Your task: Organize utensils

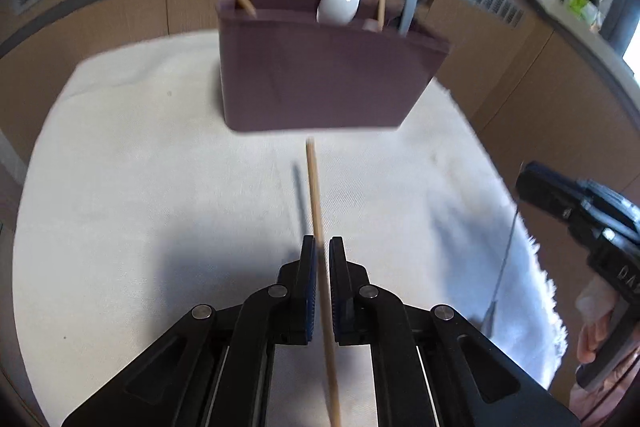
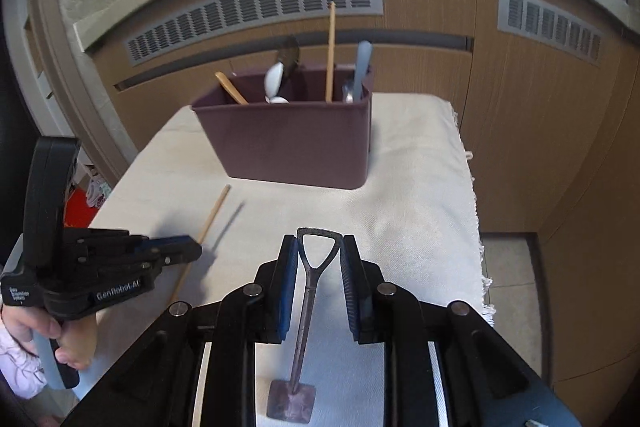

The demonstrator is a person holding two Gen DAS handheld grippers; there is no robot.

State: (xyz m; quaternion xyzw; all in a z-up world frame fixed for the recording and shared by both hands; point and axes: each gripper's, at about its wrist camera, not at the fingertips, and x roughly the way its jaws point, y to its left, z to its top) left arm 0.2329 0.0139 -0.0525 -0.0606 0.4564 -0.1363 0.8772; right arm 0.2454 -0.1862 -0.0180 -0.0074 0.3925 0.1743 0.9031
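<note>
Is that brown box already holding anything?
Yes, partly filled. The box stands upright on the cloth with two wooden sticks, a white spoon and a grey handle poking above its rim.

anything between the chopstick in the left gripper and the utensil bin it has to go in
Nothing visible. The left gripper holds the chopstick, and only bare cloth lies between its tip and the maroon bin.
</note>
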